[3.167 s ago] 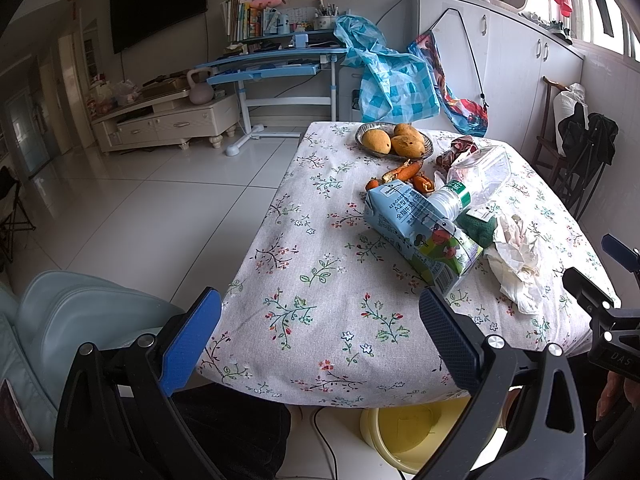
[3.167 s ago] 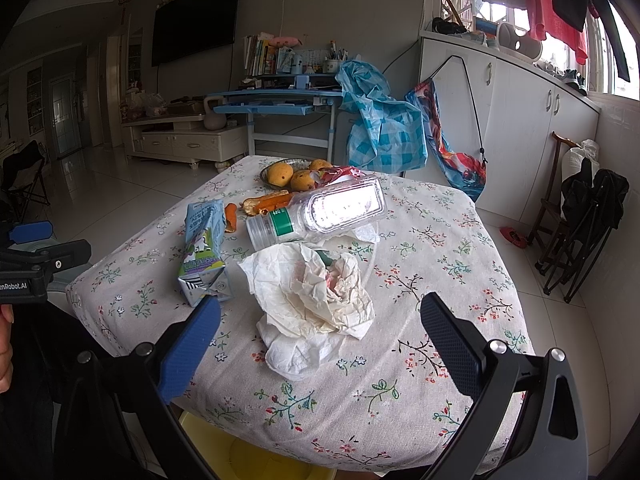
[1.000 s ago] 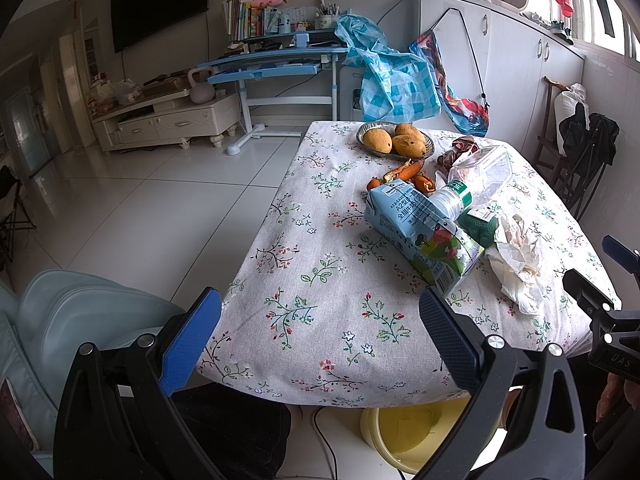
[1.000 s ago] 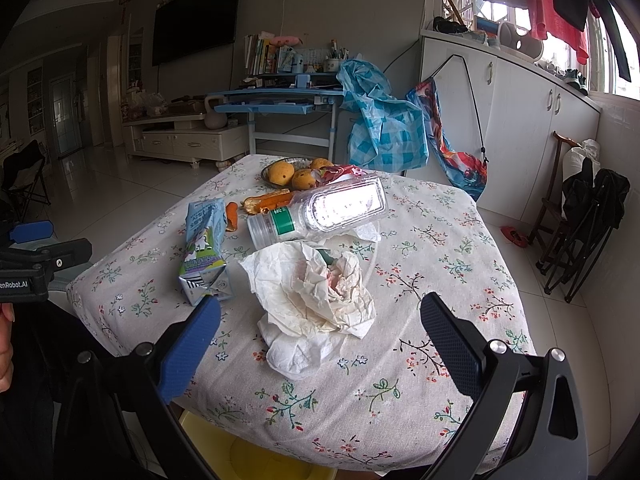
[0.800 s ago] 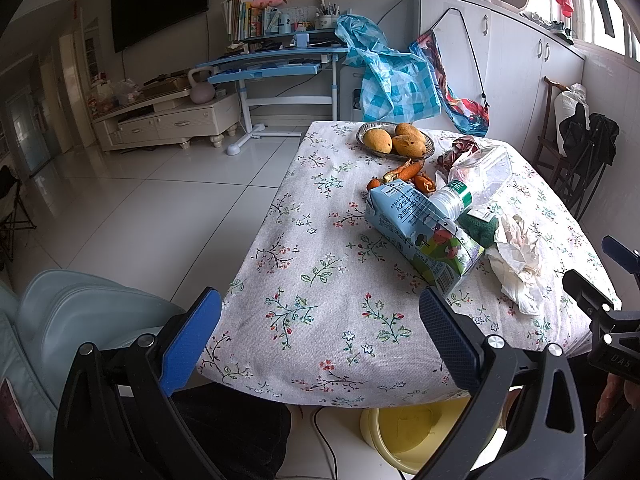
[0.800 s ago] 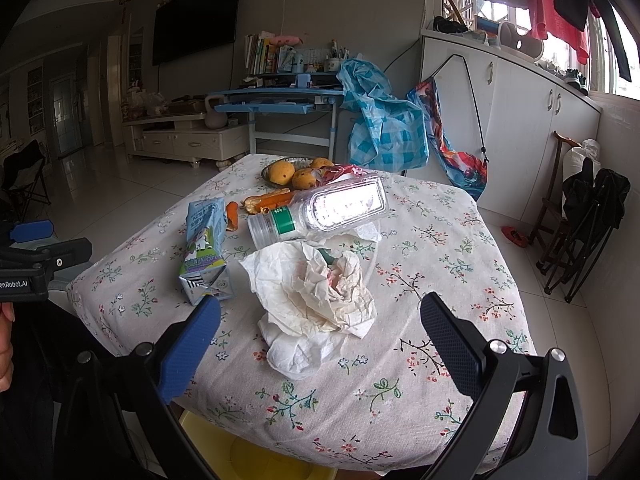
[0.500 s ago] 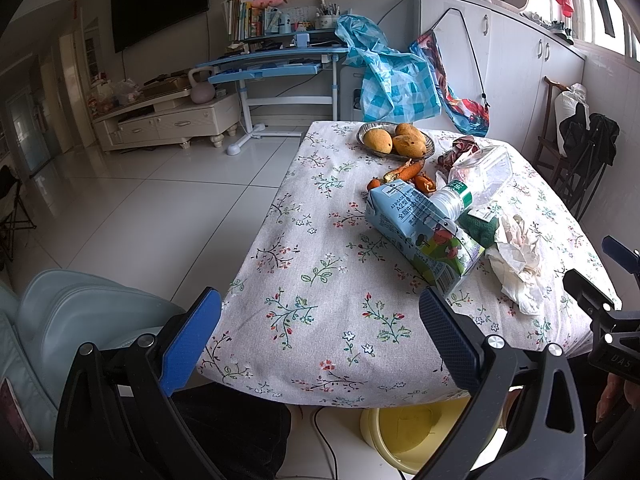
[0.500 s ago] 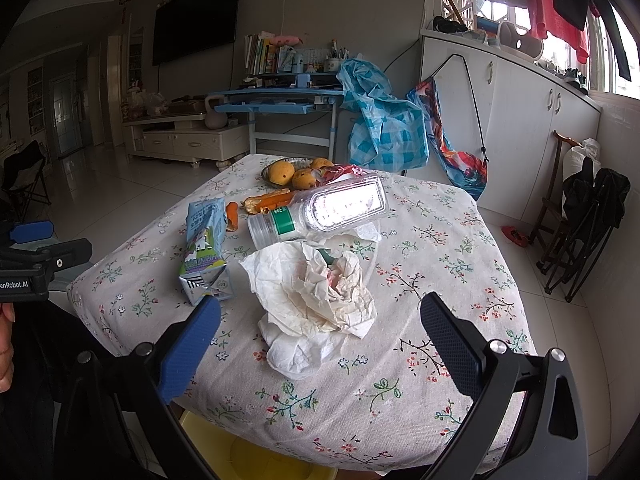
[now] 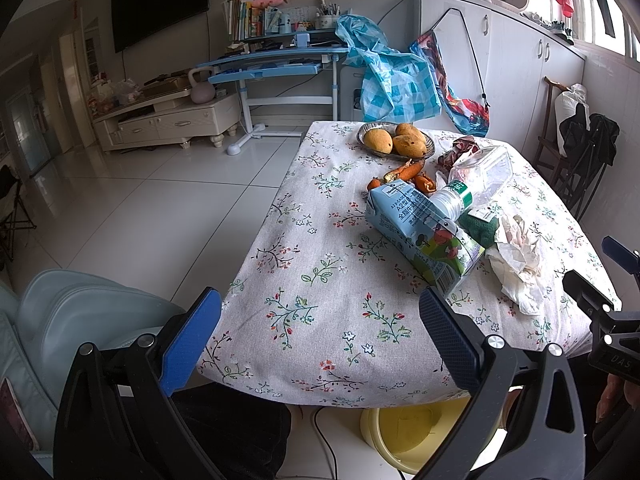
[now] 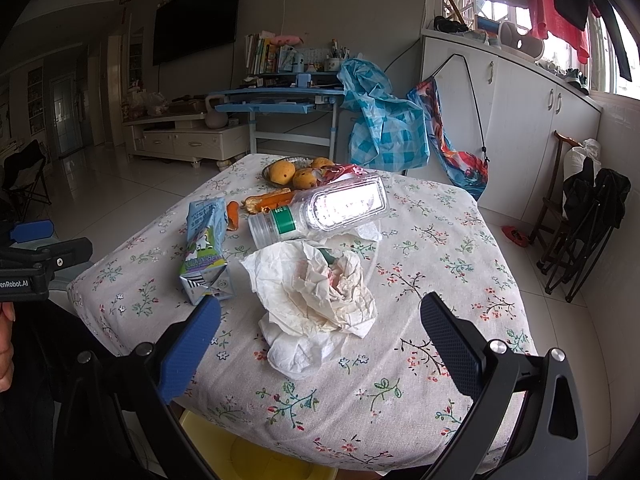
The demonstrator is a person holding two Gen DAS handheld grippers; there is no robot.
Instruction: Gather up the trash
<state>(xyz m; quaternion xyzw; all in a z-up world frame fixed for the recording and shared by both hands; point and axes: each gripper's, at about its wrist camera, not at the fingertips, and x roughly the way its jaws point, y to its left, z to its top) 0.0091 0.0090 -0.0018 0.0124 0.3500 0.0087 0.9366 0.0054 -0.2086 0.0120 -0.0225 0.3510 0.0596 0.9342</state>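
Trash lies on a floral tablecloth (image 9: 320, 280): a blue milk carton (image 9: 420, 232) (image 10: 204, 248) on its side, a clear plastic bottle (image 9: 476, 180) (image 10: 324, 208) with a green label, crumpled white tissue (image 9: 516, 264) (image 10: 320, 300) and orange peels (image 9: 408, 172) (image 10: 268, 200). A yellow bin (image 9: 416, 432) (image 10: 256, 456) stands on the floor under the table's near edge. My left gripper (image 9: 320, 332) is open, held short of the table's near-left corner. The right gripper (image 10: 320, 336) is open too, with the tissue just beyond its fingertips.
A metal dish of mangoes (image 9: 396, 140) (image 10: 296, 172) sits at the table's far end beside a red wrapper (image 9: 460, 150). A pale blue chair (image 9: 68, 320) is at the near left. Folding chairs with dark clothes (image 10: 588, 216) stand by the right wall. A blue desk (image 9: 276, 68) is behind.
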